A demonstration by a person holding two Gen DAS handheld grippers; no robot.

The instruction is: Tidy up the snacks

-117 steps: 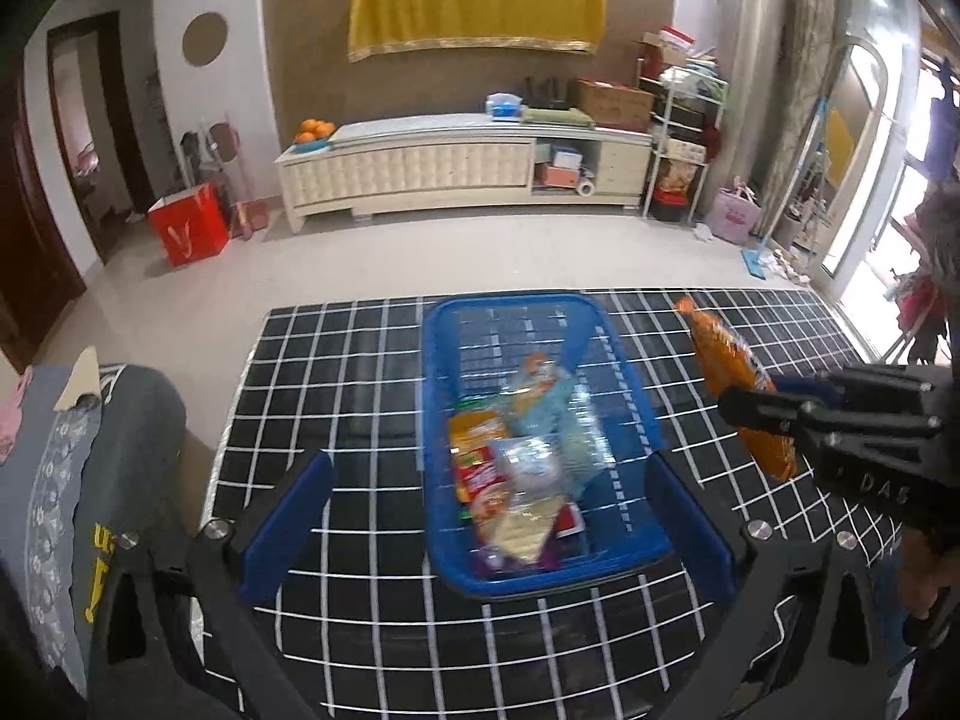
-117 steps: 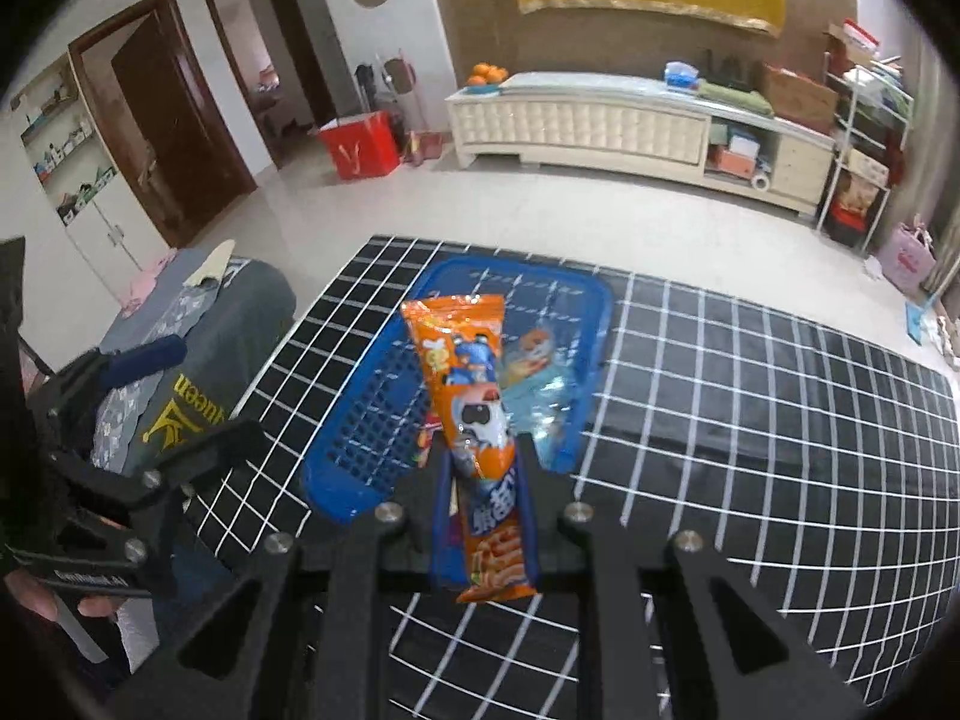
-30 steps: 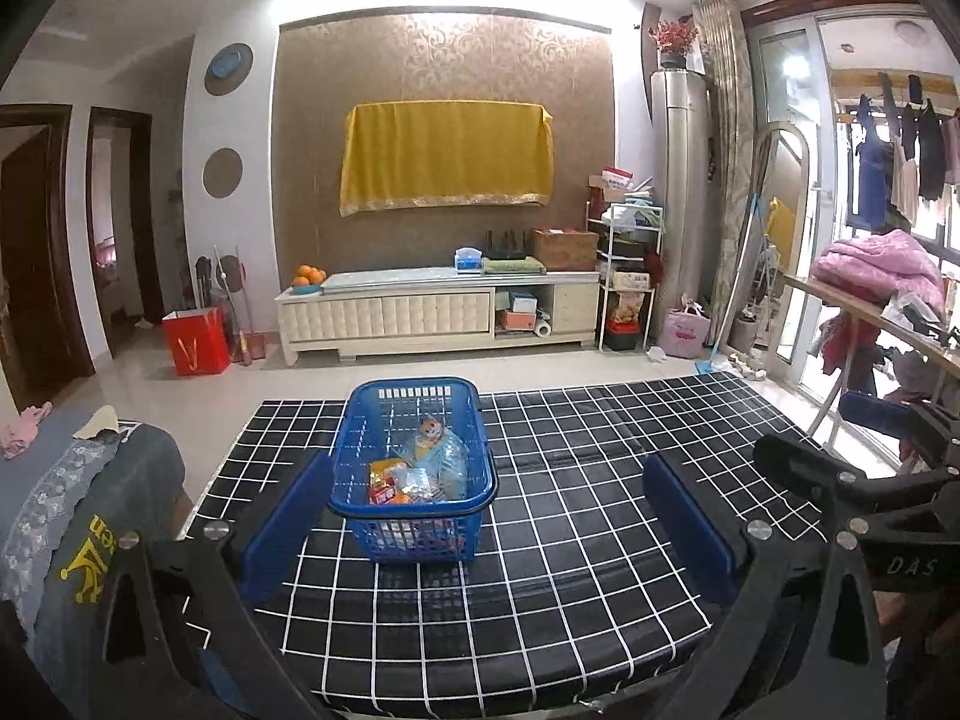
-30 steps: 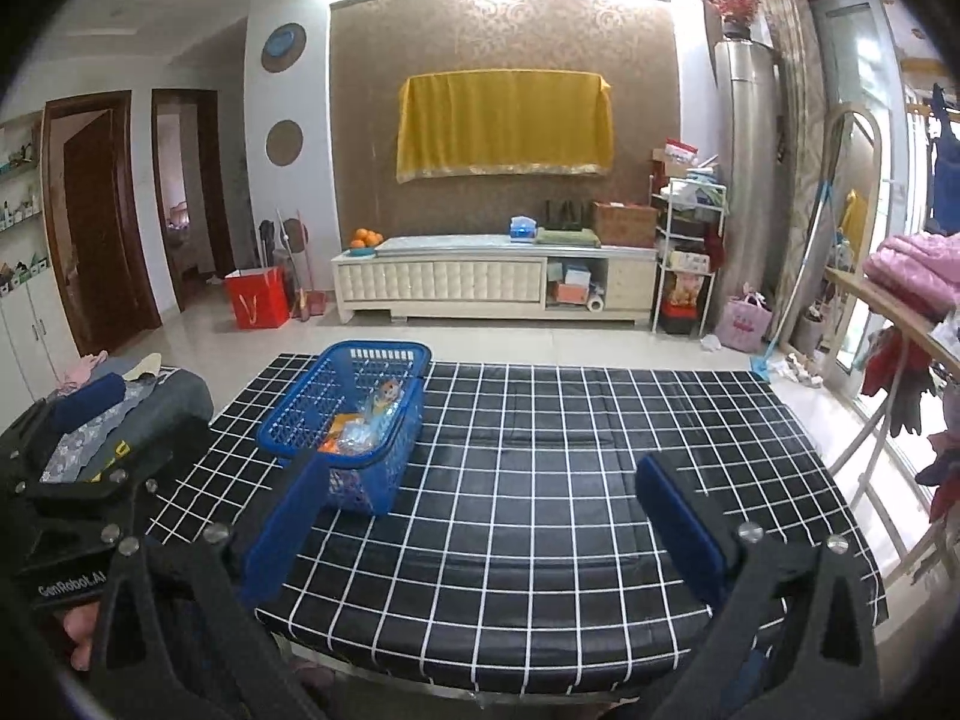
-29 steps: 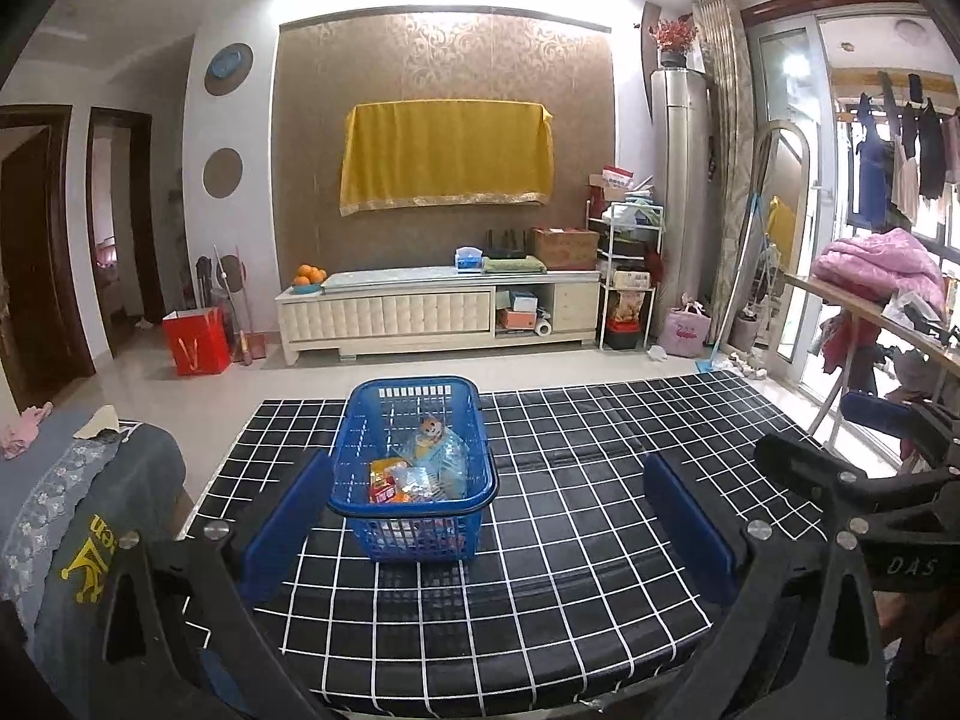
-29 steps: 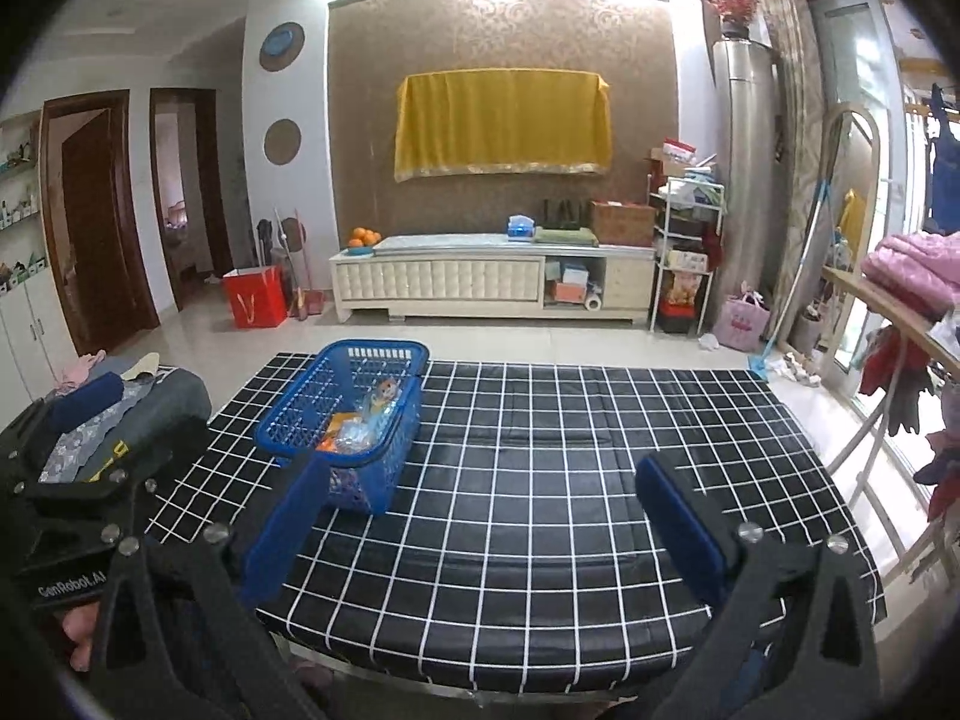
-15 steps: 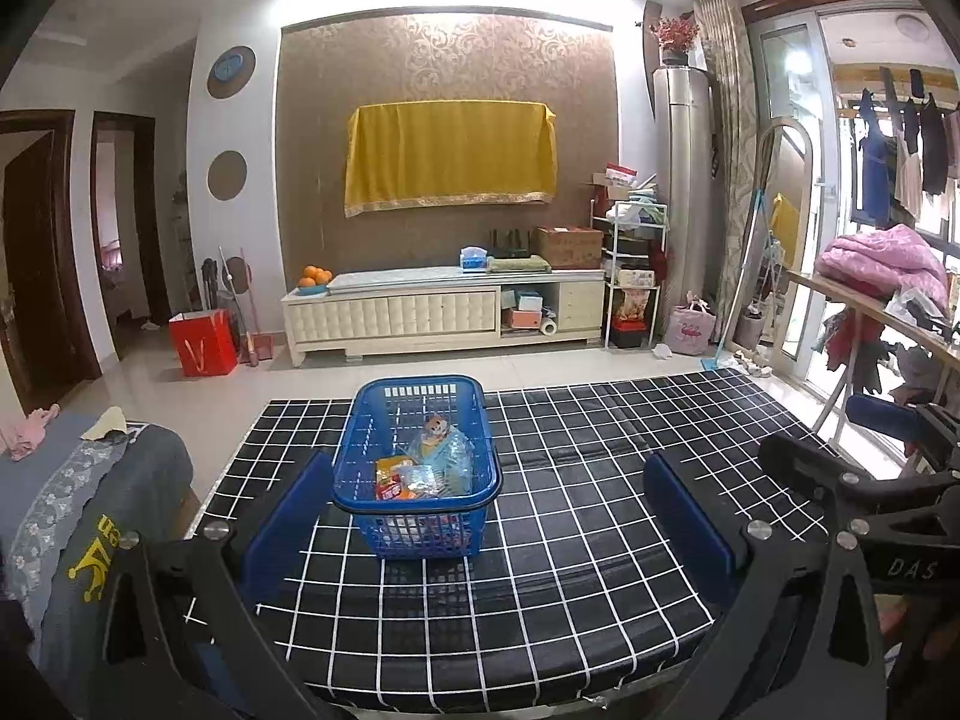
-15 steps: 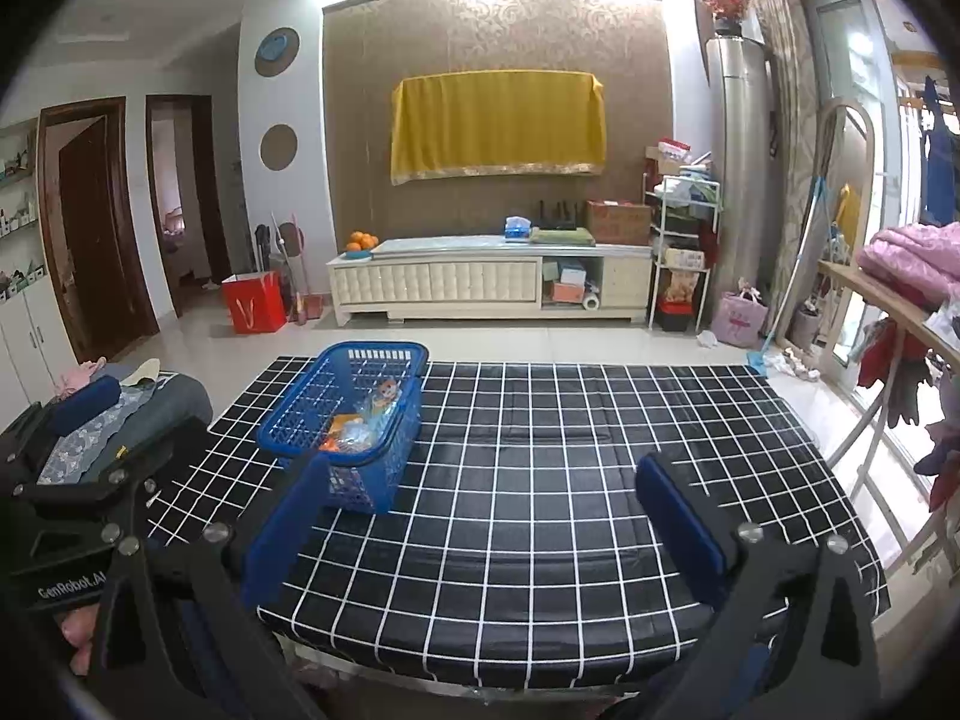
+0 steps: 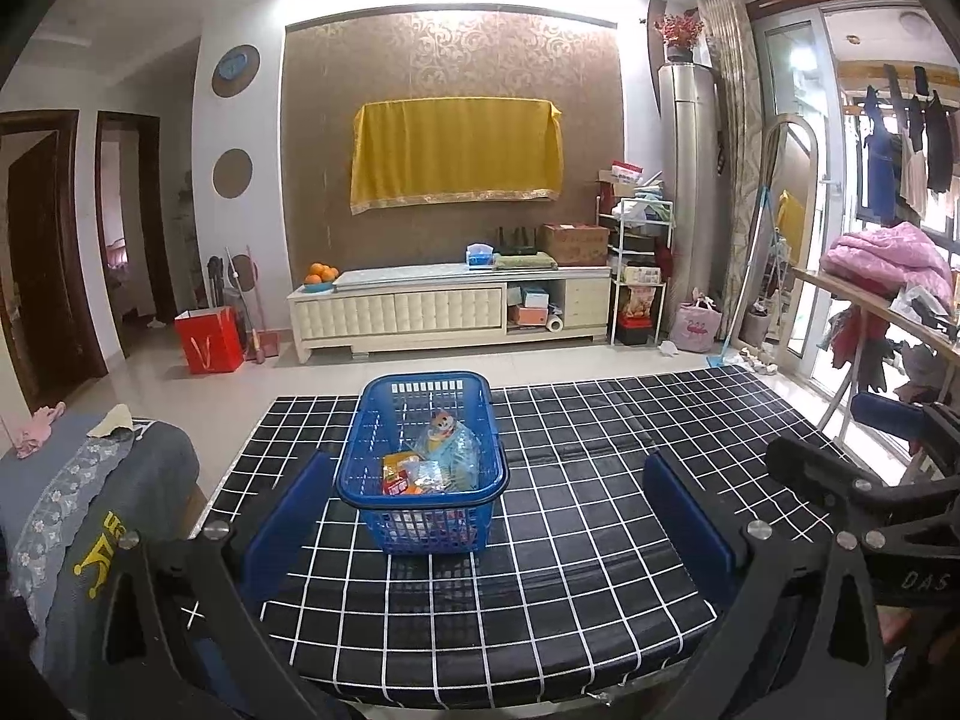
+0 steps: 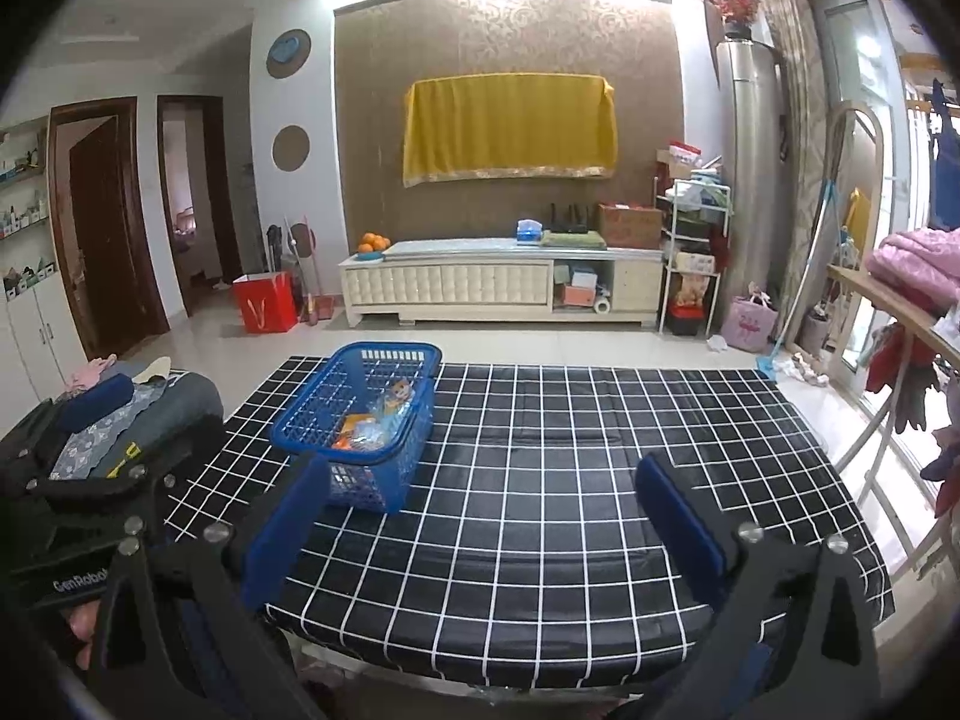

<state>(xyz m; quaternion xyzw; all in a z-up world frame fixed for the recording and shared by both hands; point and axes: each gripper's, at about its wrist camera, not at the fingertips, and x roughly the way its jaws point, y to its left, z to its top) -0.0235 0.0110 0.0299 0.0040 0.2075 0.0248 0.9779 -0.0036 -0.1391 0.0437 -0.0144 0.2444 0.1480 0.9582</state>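
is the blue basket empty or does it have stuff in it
Not empty. The blue basket stands upright on the checked tablecloth with several snack packets piled in its bottom, well below the rim.

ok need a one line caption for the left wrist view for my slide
Open left gripper facing a blue basket of snack packets on a black grid-patterned table, right gripper alongside.

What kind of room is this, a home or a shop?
Most likely a home living room: a low white cabinet under a cloth-covered wall panel, clothes hanging by the window, and a blue snack basket on a checked table.
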